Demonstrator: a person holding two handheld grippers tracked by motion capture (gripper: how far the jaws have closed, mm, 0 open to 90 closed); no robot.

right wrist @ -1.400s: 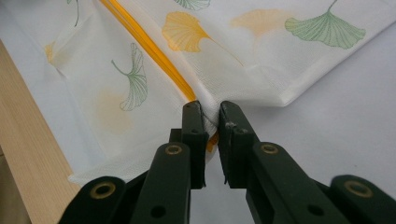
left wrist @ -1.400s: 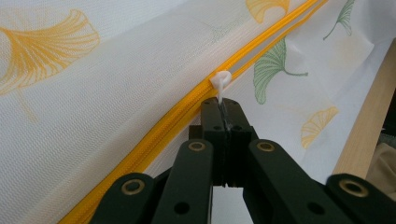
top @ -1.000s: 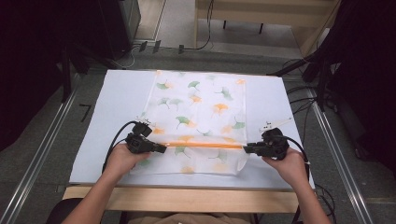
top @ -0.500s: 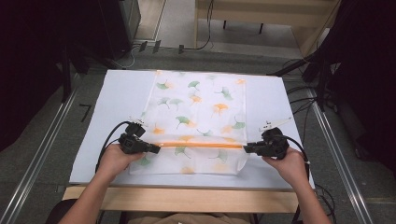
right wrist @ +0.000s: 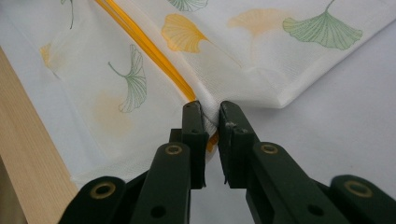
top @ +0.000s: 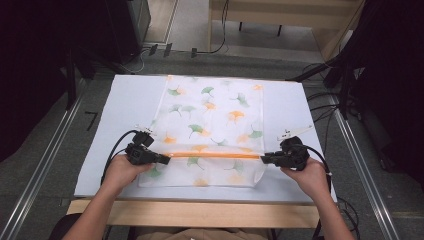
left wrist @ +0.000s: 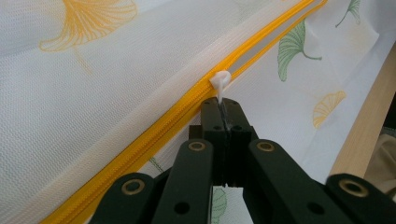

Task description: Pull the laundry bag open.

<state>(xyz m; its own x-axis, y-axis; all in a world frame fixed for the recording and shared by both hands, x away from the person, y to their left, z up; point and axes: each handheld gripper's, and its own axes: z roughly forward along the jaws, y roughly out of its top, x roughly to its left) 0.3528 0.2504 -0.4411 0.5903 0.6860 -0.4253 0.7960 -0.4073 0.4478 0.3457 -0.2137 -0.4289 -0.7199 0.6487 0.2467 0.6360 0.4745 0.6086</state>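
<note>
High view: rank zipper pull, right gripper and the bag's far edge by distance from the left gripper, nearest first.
From the left gripper:
1. Zipper pull, pinched in its jaws at the left end of the orange zipper.
2. Right gripper, at the zipper's right end.
3. Far edge of the bag, at the table's back.

You are seated in what looks like a lab or recording room: a wooden desk [top: 200, 212] topped with a white board [top: 130, 100] stands between metal rails [top: 42, 170] on grey carpet [top: 50, 150], with black cables [top: 220, 47] trailing past its far edge.
</note>
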